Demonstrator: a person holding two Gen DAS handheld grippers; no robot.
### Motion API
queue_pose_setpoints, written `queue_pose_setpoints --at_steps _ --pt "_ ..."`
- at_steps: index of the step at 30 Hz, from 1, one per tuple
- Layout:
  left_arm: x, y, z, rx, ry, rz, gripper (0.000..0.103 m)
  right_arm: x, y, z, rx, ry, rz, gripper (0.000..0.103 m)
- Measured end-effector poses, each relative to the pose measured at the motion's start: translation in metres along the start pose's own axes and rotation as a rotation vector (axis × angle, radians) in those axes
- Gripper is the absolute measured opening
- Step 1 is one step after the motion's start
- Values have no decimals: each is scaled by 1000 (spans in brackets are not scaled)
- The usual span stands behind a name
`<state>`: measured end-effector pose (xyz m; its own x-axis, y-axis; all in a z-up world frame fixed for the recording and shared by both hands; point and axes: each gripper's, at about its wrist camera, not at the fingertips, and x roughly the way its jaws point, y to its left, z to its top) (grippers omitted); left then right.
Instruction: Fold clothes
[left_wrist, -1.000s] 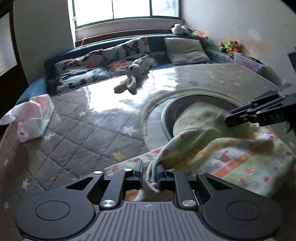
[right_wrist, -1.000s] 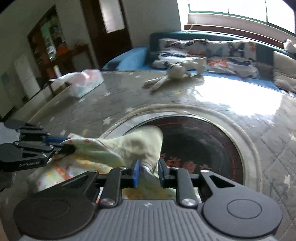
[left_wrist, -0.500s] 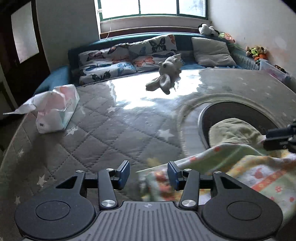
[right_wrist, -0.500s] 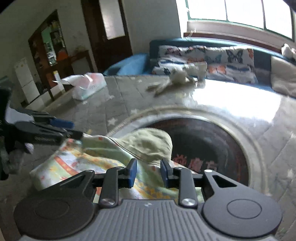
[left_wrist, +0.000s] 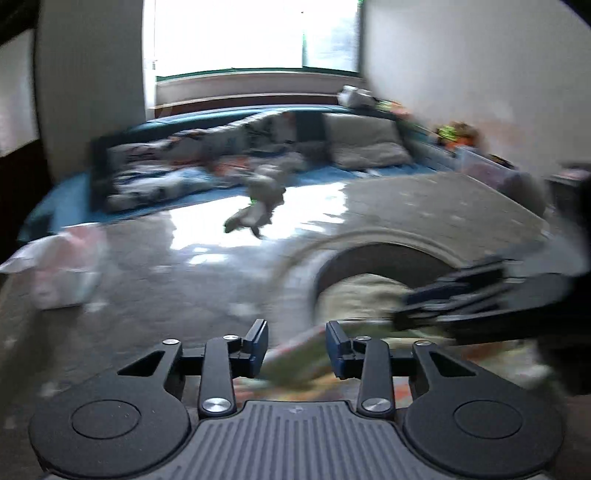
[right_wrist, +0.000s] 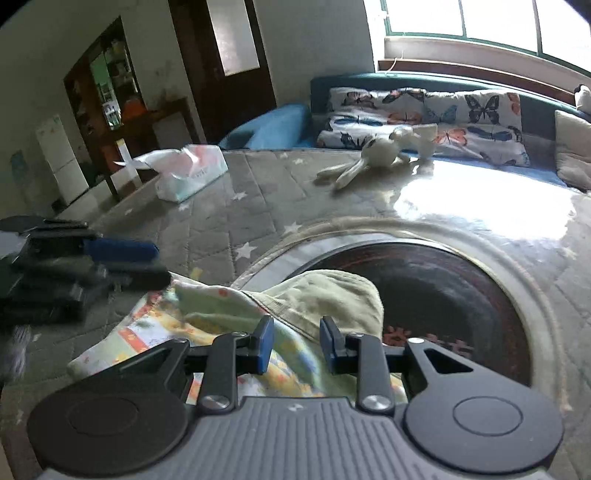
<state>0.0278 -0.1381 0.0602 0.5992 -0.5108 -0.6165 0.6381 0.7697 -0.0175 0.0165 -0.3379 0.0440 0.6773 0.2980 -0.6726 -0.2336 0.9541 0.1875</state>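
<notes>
The pale green printed cotton garment (right_wrist: 229, 314) lies crumpled on the grey quilted star-patterned table cover (right_wrist: 221, 206), one part draped over the rim of the dark round inset (right_wrist: 461, 295). No finished fold is evident; flattening and folding are judged still outstanding. The left gripper (left_wrist: 297, 347) is closing, cloth seen between its jaws but not pressed. The right gripper (right_wrist: 296, 341) is released above the cloth, nothing grasped.

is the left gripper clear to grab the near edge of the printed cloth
Probably yes: the left gripper has its jaws closing with the printed cloth edge already between them, pads not yet pressing. Nothing lies in the way, though the view is blurred.
</notes>
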Motion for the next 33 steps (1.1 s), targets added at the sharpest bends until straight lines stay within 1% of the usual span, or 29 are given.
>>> queue_pose_setpoints --at_steps 2,5,7,9,13,15,17,18,21,23,25,27,30,33 --pt "12 -9 2 7 22 -34 24 12 0 2 3 20 -7 27" --pt "34 -9 6 -35 59 -70 19 21 -1 1 5 31 -17 27" --pt "46 -7 6 -58 81 -74 17 17 -2 -1 3 22 -17 27" --pt "57 -6 3 -60 104 -60 14 7 0 -2 -15 -1 -34 27" --pt "64 -4 -8 -59 120 -48 14 -11 2 -9 -66 -11 -48 27" --pt "64 -4 -9 -64 116 -48 14 -8 -3 -14 -58 7 -53 26" --pt "64 -2 -9 -68 119 -44 14 1 -11 -18 -29 26 -67 22" --pt "64 -1 -9 -69 121 -42 16 1 -13 -19 -16 22 -66 19" --pt "64 0 -8 -68 125 -39 17 -4 -9 -18 -14 -1 -62 20" --pt "64 1 -8 -70 127 -41 17 -11 -3 -14 -30 -15 -28 20" --pt "65 0 -7 -65 128 -38 17 -12 4 -12 -40 -4 26 20" --pt "66 -1 -7 -64 131 -34 17 -8 12 -13 -57 28 80 20" --pt "66 -1 -6 -66 134 -31 17 -8 30 -21 -125 61 95 22" --pt "67 -3 -7 -63 132 -24 17 -21 44 -33 -198 60 93 23"
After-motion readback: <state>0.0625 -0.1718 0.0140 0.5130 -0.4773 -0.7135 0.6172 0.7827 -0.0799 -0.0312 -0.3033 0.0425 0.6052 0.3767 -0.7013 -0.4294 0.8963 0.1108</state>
